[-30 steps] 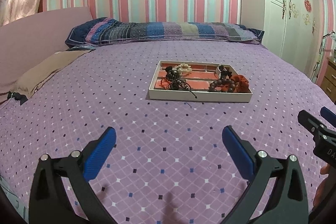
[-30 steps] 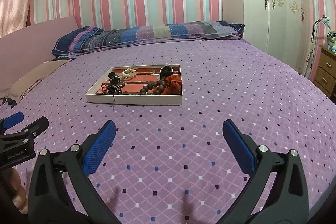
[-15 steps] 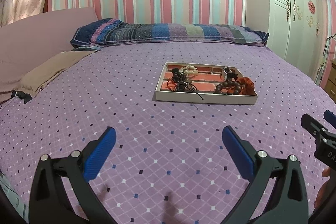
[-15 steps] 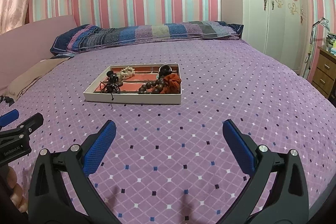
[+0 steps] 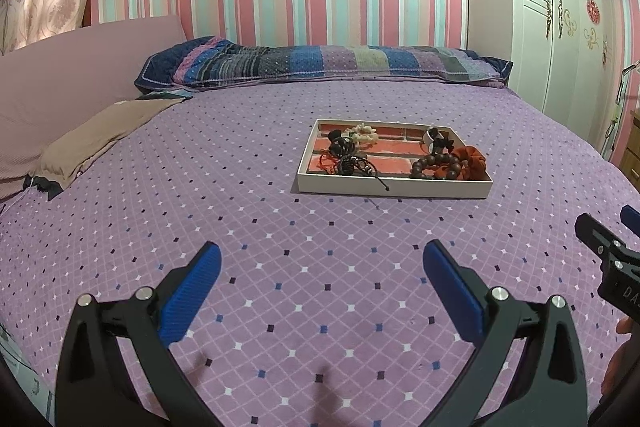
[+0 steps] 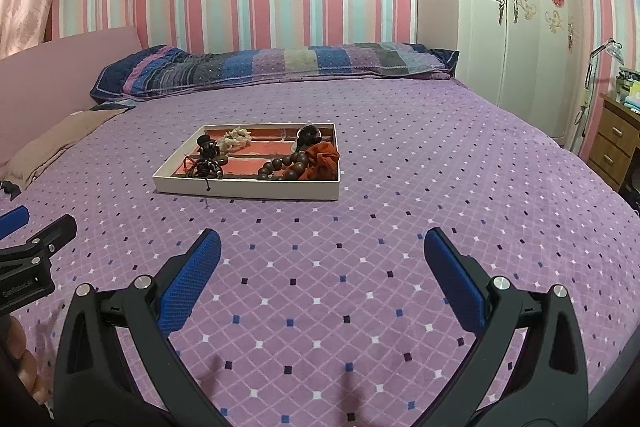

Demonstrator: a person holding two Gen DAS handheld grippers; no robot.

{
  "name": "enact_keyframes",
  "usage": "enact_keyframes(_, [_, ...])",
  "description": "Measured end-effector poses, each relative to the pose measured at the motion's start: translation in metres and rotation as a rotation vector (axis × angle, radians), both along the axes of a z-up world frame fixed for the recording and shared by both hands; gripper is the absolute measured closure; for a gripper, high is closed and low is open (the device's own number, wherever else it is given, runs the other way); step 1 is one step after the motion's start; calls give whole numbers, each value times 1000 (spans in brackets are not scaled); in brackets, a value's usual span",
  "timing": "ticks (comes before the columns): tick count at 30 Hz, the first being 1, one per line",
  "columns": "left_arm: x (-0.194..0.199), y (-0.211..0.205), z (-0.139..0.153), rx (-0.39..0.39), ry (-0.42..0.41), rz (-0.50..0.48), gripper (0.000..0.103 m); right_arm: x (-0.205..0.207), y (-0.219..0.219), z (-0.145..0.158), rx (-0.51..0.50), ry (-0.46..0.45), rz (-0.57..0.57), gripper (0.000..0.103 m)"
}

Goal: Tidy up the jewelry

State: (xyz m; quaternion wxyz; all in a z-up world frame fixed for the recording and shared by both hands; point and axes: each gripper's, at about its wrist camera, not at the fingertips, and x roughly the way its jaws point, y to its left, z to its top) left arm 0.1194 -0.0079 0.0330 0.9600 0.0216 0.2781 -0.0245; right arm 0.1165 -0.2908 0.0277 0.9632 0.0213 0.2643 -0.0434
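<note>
Midway up the bed [image 5: 248,227], nearer its right edge, a shallow white tray [image 5: 394,186] is sitting with the jewelry gathered inside: dark wooden beads [image 5: 434,165] and an orange scrunchie [image 5: 472,159] crowding the near right corner, black corded pieces [image 5: 352,163] along the left side, one cord trailing over the near rim. Left gripper [image 5: 320,269] and right gripper [image 6: 322,257] are both hovering wide apart and empty, well short of the tray, likely for a clear look. Sorted or just piled, hard to say.

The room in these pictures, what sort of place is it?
Most likely a home bedroom: a wide bed with a striped pillow, a white wardrobe beside it, and a jewelry tray set on the bed.
</note>
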Motion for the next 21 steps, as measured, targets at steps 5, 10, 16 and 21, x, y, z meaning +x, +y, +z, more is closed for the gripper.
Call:
enact_keyframes(5, [0,0,0,0,-3,0,4,0,0,0,-1,2,1,4])
enact_keyframes(10, [1,3,-1,-3,0,3,4,0,1,0,-5,2,2,4])
enact_keyframes(16, [2,3,-1,-9,8,-5,4,0,3,-1,-8,3,3,4])
enact_keyframes(21, [3,5,-1,-20,14,-6,4,0,3,-1,-10,2,3,4])
